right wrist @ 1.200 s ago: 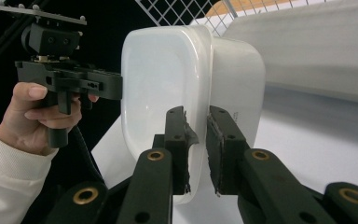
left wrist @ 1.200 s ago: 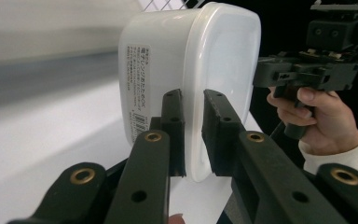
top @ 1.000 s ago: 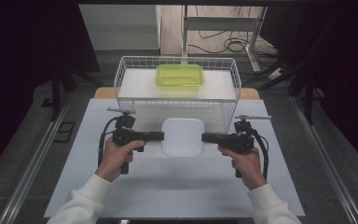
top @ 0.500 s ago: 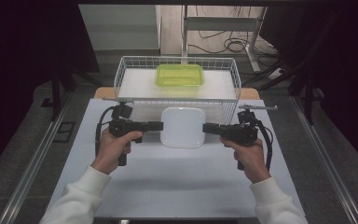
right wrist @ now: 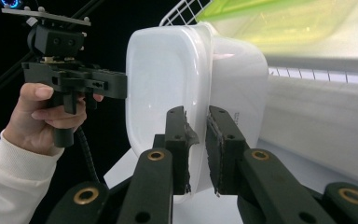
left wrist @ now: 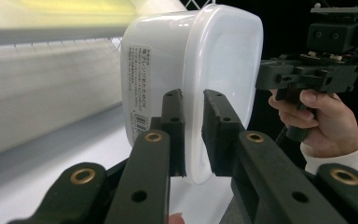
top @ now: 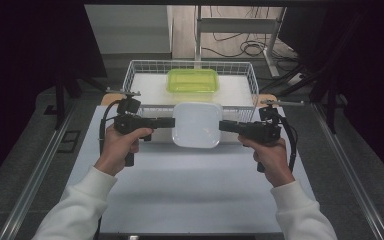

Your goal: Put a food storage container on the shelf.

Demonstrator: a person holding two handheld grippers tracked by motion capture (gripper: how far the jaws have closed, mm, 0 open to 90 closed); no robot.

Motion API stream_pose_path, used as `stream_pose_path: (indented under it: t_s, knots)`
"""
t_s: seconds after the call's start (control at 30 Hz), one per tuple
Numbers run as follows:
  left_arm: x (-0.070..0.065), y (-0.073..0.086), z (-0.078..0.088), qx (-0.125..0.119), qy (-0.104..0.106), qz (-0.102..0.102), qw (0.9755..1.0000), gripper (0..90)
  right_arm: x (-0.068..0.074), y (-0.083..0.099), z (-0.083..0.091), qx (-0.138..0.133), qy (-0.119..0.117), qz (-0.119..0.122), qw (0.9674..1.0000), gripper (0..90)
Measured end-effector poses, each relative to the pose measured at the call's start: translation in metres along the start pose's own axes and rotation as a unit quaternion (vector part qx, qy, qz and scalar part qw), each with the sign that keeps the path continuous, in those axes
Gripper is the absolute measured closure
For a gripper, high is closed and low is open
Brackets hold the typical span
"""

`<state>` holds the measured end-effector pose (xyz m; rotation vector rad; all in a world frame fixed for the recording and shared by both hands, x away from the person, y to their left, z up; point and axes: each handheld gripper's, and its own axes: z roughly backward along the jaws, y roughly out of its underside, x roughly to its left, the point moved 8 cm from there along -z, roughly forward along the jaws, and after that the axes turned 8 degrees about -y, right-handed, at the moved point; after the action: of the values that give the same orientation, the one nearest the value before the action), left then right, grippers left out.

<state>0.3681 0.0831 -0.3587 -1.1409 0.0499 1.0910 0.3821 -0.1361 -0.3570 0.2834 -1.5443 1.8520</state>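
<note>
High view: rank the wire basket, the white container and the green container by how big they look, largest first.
1. Wire basket, clearly the largest.
2. White container.
3. Green container.
The last two look close in size. The white one is lifted toward the camera, so its lead may owe something to nearness.

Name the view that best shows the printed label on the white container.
Left gripper view: the label on the white container faces that camera. In the right gripper view it appears as a sliver; the high view shows the container's top.
</note>
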Motion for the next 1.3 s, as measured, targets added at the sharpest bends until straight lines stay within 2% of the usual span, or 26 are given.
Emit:
stream_pose_path:
  t_s: [0.17,0.47,0.63,1.3]
  knots:
    - [0.001,-0.011,0.002,-0.003,-0.003,-0.003,1.0,79.5,0.001,-0.012,-0.002,-0.003,-0.001,0.011,0.9999,78.5]
    - [0.006,-0.028,0.001,-0.007,-0.005,0.002,1.0,79.5,-0.005,-0.028,-0.006,-0.006,-0.002,0.008,0.9999,78.4]
    - [0.008,-0.038,0.001,-0.005,-0.007,-0.007,0.9999,79.5,-0.008,-0.038,-0.009,-0.005,0.0,0.006,1.0,78.4]
    - [0.019,-0.069,0.003,-0.02,-0.006,0.006,0.9998,79.4,-0.011,-0.069,-0.018,-0.01,-0.004,0.008,0.9999,78.5]
